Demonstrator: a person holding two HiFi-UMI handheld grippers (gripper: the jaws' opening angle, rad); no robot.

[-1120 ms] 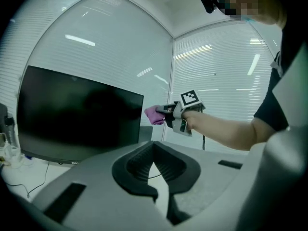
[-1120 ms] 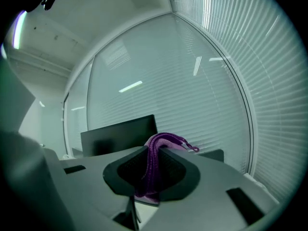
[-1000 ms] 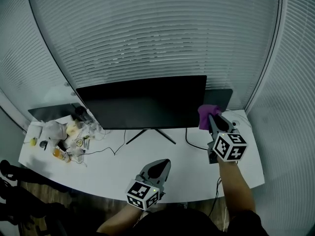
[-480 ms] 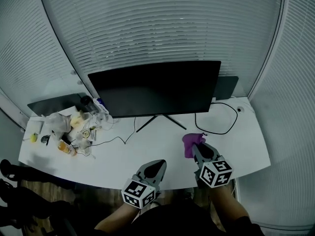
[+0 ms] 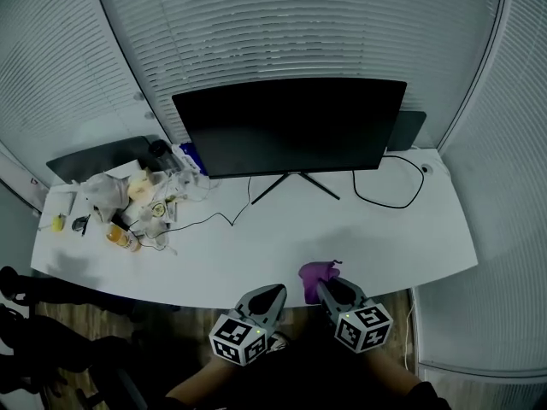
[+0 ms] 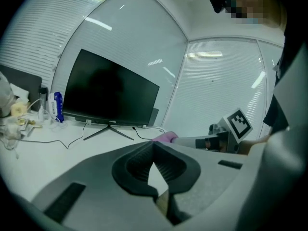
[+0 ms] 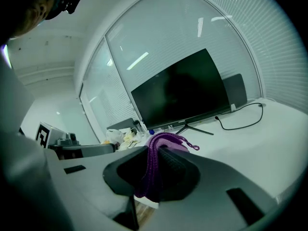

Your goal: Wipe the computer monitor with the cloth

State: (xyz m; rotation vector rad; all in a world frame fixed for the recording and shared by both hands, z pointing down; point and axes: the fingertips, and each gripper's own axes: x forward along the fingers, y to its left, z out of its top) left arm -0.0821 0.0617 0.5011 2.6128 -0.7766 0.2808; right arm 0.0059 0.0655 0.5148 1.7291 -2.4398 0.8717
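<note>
While your right gripper (image 5: 325,285) hangs low over the near edge of the white desk (image 5: 402,237), its jaws are clamped on the purple cloth (image 5: 317,272). The cloth is a knitted-looking piece bunched into folds, with a loose looped thread trailing off its front. It is well apart from the computer monitor (image 5: 291,126), which stands at the back of the desk on a splayed stand, its screen dark. Your left gripper (image 5: 273,292) hangs just beside the right one, its jaws together with nothing between them.

Only the head view gives you the whole desk: the pile of clutter (image 5: 128,212) at its left end and the black cable (image 5: 385,207) looping at the monitor's right. The right gripper view adds what the head view cannot, the cloth's ribbed weave pinched upright between the dark pads (image 7: 177,163). The left gripper view shows its own tips meeting, and the right gripper side-on with the cloth poking from its front.

A blue-and-white packet (image 6: 58,106) stands by the monitor's left end, and its print is too small to read. The cubes on your grippers carry only black-and-white square patterns.
</note>
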